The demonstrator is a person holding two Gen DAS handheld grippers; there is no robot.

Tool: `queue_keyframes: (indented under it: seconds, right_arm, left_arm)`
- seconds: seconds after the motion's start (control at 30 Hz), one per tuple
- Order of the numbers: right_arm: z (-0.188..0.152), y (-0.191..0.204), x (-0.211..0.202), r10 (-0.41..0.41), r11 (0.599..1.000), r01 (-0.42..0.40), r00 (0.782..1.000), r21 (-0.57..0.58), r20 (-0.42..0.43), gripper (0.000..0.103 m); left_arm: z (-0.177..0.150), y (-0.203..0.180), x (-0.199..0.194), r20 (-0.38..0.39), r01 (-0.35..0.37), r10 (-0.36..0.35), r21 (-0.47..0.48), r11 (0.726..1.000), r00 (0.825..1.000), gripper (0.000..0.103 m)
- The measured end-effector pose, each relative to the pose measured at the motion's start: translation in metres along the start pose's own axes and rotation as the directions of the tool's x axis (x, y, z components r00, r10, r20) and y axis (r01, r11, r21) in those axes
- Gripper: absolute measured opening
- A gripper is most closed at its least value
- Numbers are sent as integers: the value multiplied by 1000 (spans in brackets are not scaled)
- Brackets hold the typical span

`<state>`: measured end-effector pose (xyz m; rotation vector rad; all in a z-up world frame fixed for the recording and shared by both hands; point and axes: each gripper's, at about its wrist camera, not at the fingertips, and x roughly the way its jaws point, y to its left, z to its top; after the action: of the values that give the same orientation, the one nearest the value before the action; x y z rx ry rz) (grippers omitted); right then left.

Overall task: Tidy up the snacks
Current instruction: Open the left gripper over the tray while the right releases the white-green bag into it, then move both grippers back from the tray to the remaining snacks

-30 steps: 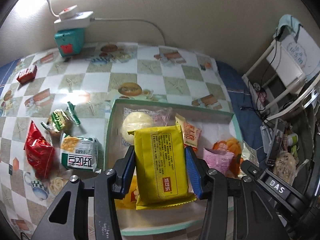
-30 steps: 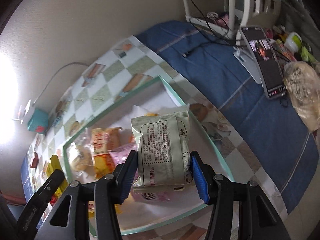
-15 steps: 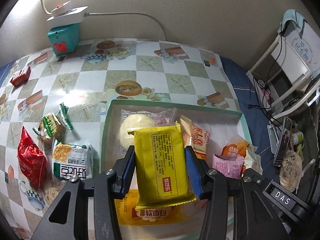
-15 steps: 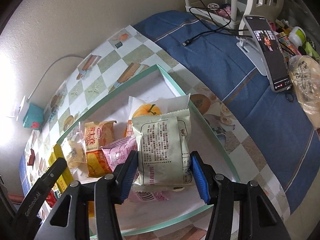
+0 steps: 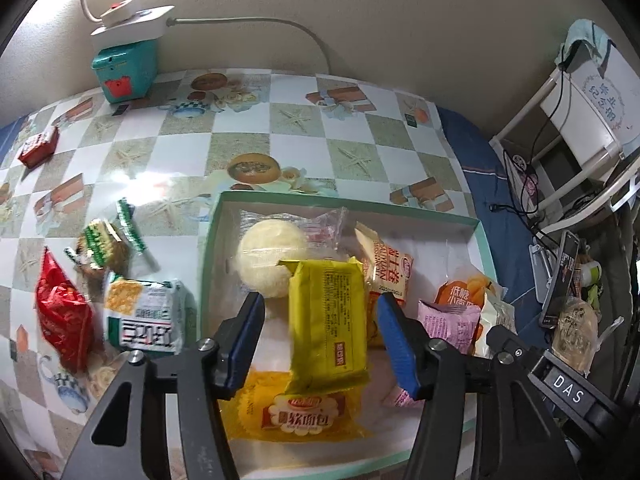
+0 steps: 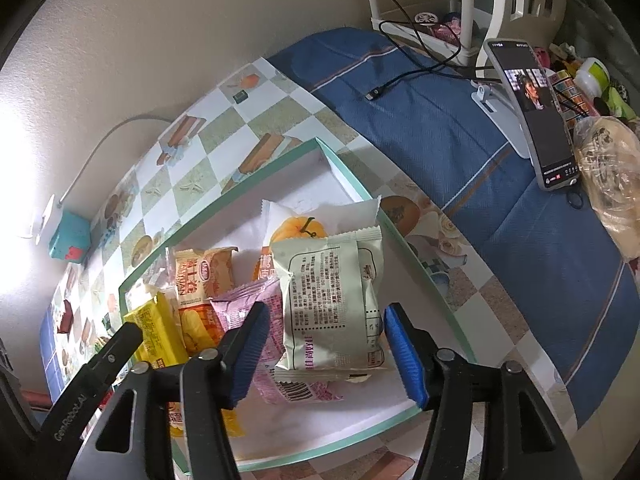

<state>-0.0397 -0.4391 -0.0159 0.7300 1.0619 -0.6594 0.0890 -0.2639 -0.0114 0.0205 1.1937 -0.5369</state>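
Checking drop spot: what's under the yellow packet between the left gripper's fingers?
Under the yellow packet, its lower end overlaps an orange-yellow soft-bread pack in the green-rimmed box; its top corner covers part of a round pale bun. Whatever lies directly beneath its middle is hidden.

"das" is showing on the right gripper's body (image 5: 568, 388), "genrobot.ai" on the left gripper's arm (image 6: 70, 416), "软面包" on the orange-yellow packet (image 5: 298, 416).

Looked like somebody's home, honestly. There was a table with a cheesy checkered tablecloth (image 5: 248, 128) printed with starfish and cakes, a blue cloth (image 6: 460, 128) next to it, a phone (image 6: 534, 116) propped on a stand playing video, and a white plastic rack (image 5: 572, 148) with cables.
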Motion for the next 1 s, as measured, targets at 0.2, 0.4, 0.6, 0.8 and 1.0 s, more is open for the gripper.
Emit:
queue_keyframes:
  seconds: [0.2,0.4,0.6,0.8,1.0]
  right_arm:
    - [1,1,-2,16,1000,-16,1000,3,1,84]
    - [-1,7,-3,27,999,-27,1000,-17,16,103]
    - [-1,15,-4,36,999,-35,999,-36,25,103]
    - [-1,24,-7,29,998,-27,999,-60,32,103]
    - [-3,54,-24,41,992,-31,996,-122,76,103]
  left_arm:
    - [5,8,-19,14,-80,80,-7,997,997,86]
    - [6,21,-20,23,-184,184,-2,983,983,89]
    - [7,36,-22,32,-214,215,-44,976,976,98]
    - [8,46,-28,41,-249,252,-57,967,967,98]
    - [12,73,-46,61,-293,298,-87,952,952,98]
